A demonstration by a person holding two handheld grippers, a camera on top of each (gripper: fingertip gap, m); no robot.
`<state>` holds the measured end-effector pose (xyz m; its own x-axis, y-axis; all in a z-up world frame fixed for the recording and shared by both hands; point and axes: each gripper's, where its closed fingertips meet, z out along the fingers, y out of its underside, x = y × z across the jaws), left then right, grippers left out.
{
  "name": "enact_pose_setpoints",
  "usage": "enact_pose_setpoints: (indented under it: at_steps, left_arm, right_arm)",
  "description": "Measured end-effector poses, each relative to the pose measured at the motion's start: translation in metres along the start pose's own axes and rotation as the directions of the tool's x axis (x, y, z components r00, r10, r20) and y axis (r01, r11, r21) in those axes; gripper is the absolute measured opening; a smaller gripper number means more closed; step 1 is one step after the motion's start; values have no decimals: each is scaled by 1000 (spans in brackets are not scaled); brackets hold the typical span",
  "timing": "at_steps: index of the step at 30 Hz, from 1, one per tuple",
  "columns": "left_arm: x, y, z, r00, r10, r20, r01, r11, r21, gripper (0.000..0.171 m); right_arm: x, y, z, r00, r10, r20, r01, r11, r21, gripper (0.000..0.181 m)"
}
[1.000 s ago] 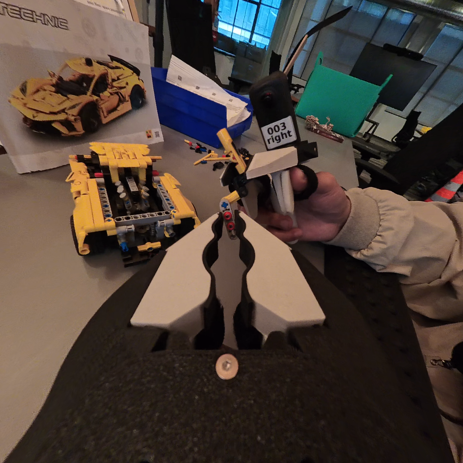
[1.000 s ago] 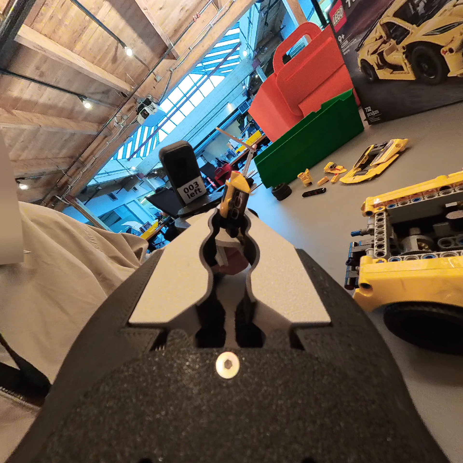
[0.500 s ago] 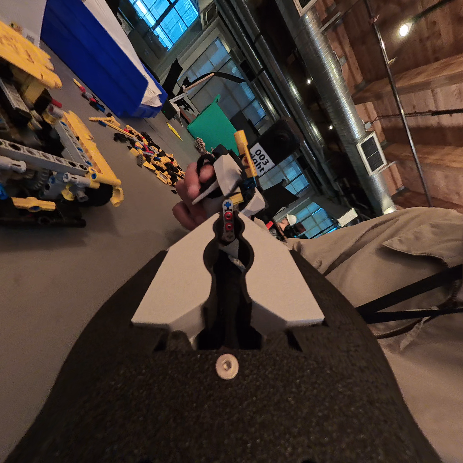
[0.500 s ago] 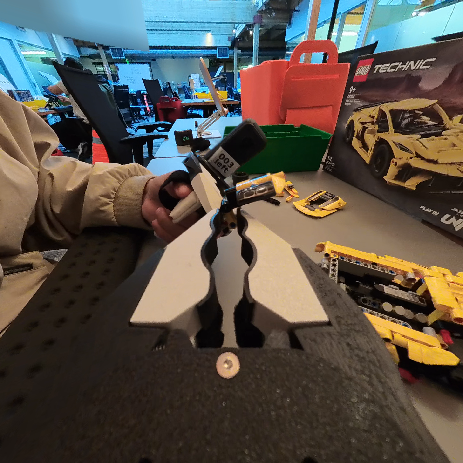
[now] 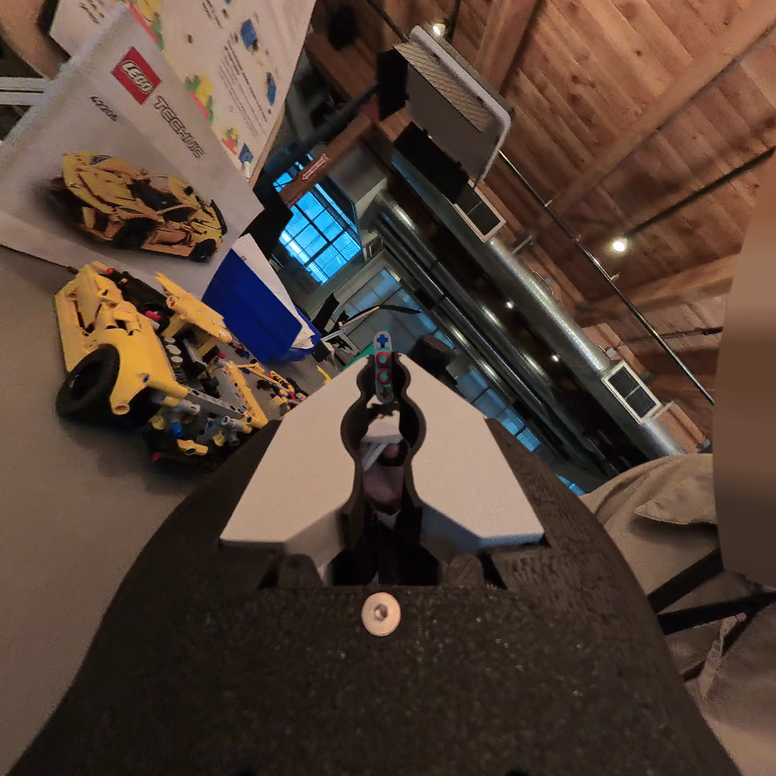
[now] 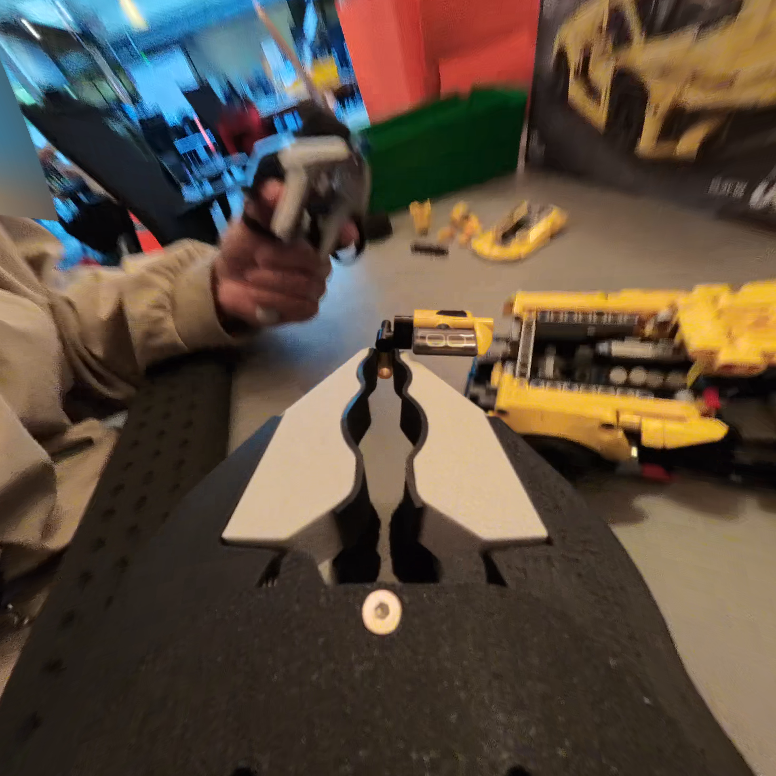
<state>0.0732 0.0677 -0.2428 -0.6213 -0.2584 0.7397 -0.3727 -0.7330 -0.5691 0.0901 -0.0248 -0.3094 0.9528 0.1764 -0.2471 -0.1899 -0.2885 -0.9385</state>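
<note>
My left hand-held gripper [image 5: 383, 369] is clenched on a small grey beam [image 5: 383, 368] with two red pins and a blue one, only the tips pinching it, tilted up toward the ceiling. My right hand-held gripper [image 6: 385, 362] is clamped on a tan pin under a yellow-and-black subassembly [image 6: 447, 332], which overhangs to the right, just beside the yellow model car [image 6: 621, 378] on the counter [image 6: 693, 567]. Risks as I judge them: the beam is thin and held at its lower end, so a twist could pivot or pop it out; the subassembly hangs off one pin (heavy side unsupported) and could rotate or drop onto the car. The right view is blurred, so alignment is hard to judge. Loose yellow parts [image 6: 516, 235] lie farther off near a green bin [image 6: 441, 147].
</note>
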Motion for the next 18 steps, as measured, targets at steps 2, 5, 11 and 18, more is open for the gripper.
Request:
enact_pose_setpoints:
  at_steps: [2, 5, 11, 18]
  left_arm:
    - [8, 6, 2, 997, -42, -65, 40, 999, -28, 6]
    - [6, 21, 8, 993, -90, -72, 84, 993, -86, 6]
    - [-8, 48, 20, 964, -265, -37, 256, 953, -161, 6]
    - [-30, 82, 29, 962, -256, 99, 274, 924, -268, 6]
  right_arm:
    - [7, 37, 6, 999, 6, -34, -13, 979, -204, 6]
    - [-5, 65, 10, 1000, 22, 14, -16, 938, -346, 6]
    - [-8, 75, 14, 994, -104, 16, 102, 915, -390, 18]
    - [-9, -3, 13, 927, -322, -192, 310, 946, -89, 68]
